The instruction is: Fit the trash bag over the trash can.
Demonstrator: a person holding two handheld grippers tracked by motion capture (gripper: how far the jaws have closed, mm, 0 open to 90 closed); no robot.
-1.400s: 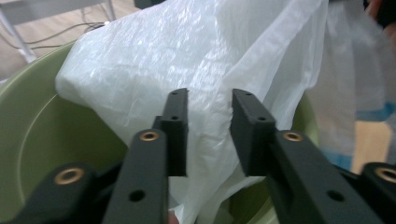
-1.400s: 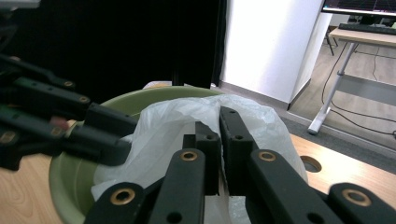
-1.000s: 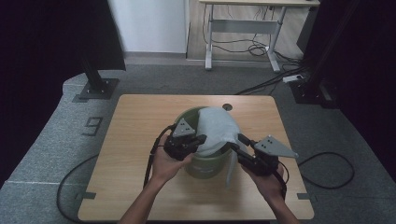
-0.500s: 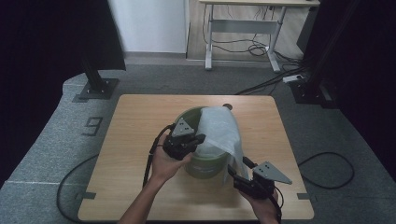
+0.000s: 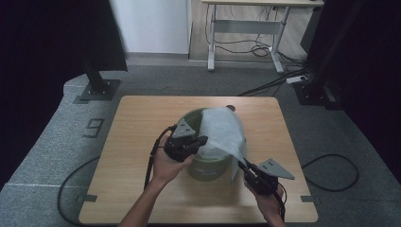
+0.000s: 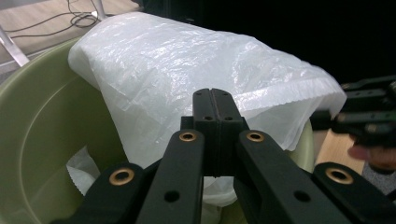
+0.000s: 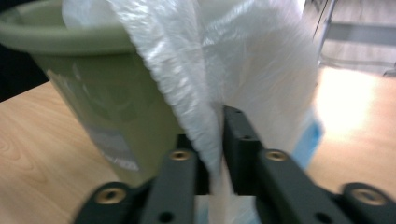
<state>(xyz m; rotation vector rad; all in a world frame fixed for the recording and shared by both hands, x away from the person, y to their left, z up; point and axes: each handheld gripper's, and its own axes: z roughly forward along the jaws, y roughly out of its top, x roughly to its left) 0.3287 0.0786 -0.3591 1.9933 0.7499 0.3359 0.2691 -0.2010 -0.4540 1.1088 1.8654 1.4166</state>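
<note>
An olive green bin [image 5: 208,169] stands upright in the middle of the wooden table [image 5: 142,118]. A white plastic bag [image 5: 222,130] is draped over its right half like a tent. My left gripper [image 5: 204,140] is at the bin's left rim, jaws pressed together at the bag's left edge. In the left gripper view the left gripper [image 6: 212,93] sits against the bag [image 6: 187,60] above the bin's hollow [image 6: 42,140]. My right gripper [image 5: 241,164], low at the bin's right side, has just been closing. In the right gripper view the right gripper [image 7: 217,116] pinches the bag's film [image 7: 252,56] beside the bin wall [image 7: 93,70].
A small dark round object [image 5: 230,108] lies at the table's far edge behind the bin. Cables [image 5: 331,175] loop on the grey floor on both sides. A metal-legged desk [image 5: 246,42] and black stands [image 5: 99,85] are beyond the table.
My right gripper has dropped from beside the bin's rim toward the near right and closed on the bag's corner, drawing it down. The left gripper has stayed put.
</note>
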